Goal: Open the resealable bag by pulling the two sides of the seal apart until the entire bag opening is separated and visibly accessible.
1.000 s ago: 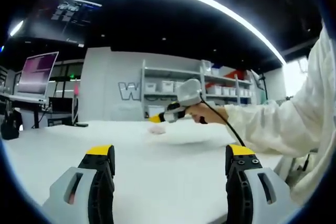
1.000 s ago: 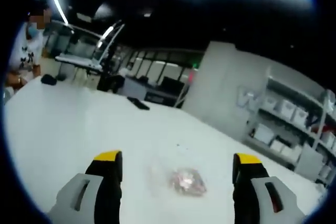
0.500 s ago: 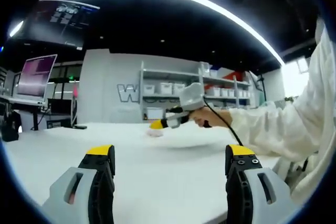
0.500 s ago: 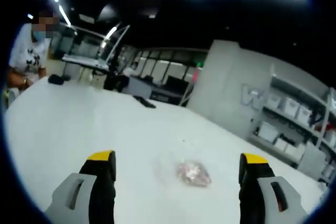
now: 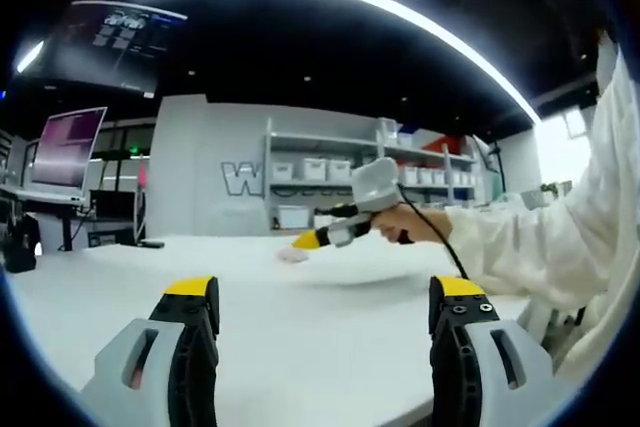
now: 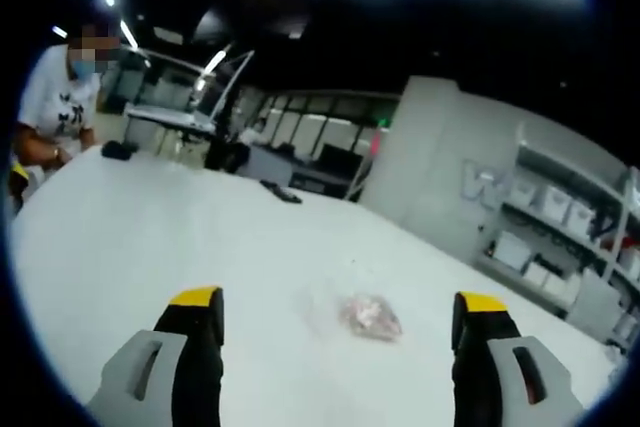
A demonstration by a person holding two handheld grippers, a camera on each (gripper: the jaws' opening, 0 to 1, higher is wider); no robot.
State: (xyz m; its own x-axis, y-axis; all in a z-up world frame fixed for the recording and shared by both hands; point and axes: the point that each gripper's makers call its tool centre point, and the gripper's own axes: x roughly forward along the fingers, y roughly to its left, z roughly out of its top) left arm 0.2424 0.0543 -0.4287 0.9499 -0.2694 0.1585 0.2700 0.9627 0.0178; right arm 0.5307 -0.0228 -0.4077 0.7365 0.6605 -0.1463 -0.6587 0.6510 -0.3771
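A small clear resealable bag (image 6: 368, 316) with pinkish contents lies flat on the white table (image 6: 150, 237), ahead of my right gripper (image 6: 337, 305), which is open and empty, its yellow-tipped jaws wide apart on either side of the bag. In the left gripper view the same bag (image 5: 292, 255) is a small pale lump far across the table (image 5: 300, 327). A sleeved hand holds the right gripper (image 5: 308, 239) just above that lump. My left gripper (image 5: 325, 292) is open and empty, low over the near table, far from the bag.
A person in a white patterned shirt (image 6: 55, 97) stands at the table's far left end. A dark flat object (image 6: 280, 193) lies near the far edge. Shelves with white bins (image 5: 330, 172) line the back wall, and a monitor (image 5: 68, 147) stands at the left.
In the left gripper view the right gripper has risen a little and shifted right above the bag. The right gripper view has drifted slightly, so the bag sits marginally farther ahead. Both grippers stay open.
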